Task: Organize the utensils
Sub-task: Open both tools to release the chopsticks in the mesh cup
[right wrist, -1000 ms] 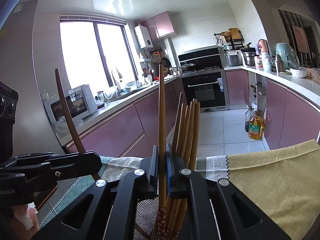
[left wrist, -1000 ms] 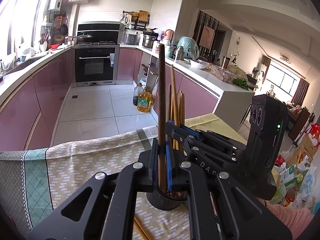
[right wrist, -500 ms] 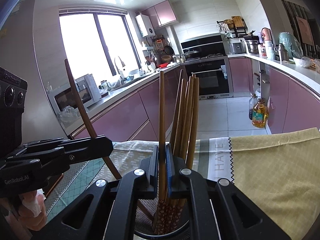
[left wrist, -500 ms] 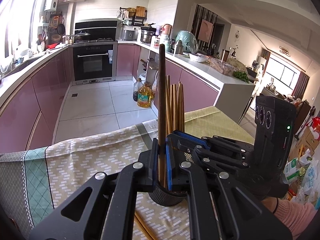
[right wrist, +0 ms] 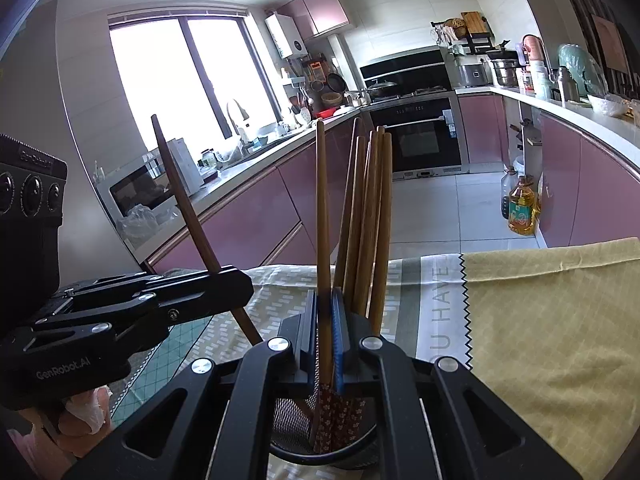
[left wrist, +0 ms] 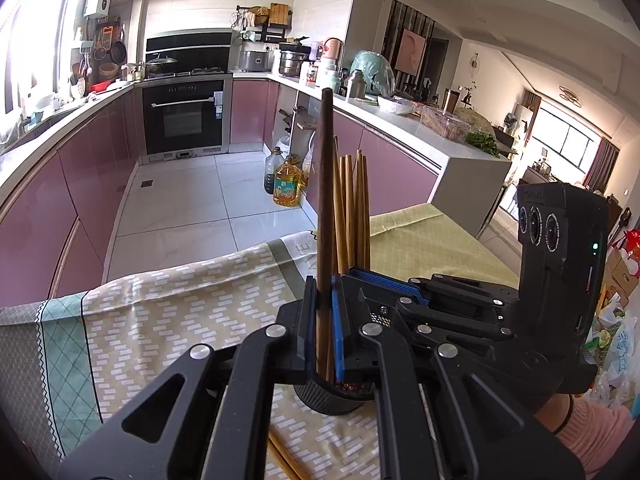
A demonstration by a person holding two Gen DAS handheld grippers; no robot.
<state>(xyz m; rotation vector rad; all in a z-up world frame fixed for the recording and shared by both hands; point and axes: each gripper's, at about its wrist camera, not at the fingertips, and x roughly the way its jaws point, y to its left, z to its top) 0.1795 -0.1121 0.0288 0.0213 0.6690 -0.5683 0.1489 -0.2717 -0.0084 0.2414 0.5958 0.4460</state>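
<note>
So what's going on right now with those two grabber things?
Left gripper shut on dark chopstick. Right gripper shut on light chopstick. Both over mesh holder. Nothing blocking.

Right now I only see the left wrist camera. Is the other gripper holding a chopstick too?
Observer: Yes. The right gripper is shut on a light chopstick.
Operator: Is its bottom in the holder?
Observer: Yes. Its patterned end sits inside the mesh holder.
Operator: Is my dark stick straight up?
Observer: No. In the right wrist camera, the dark chopstick in the left gripper leans, with its top tilted away from the other chopsticks.
</note>
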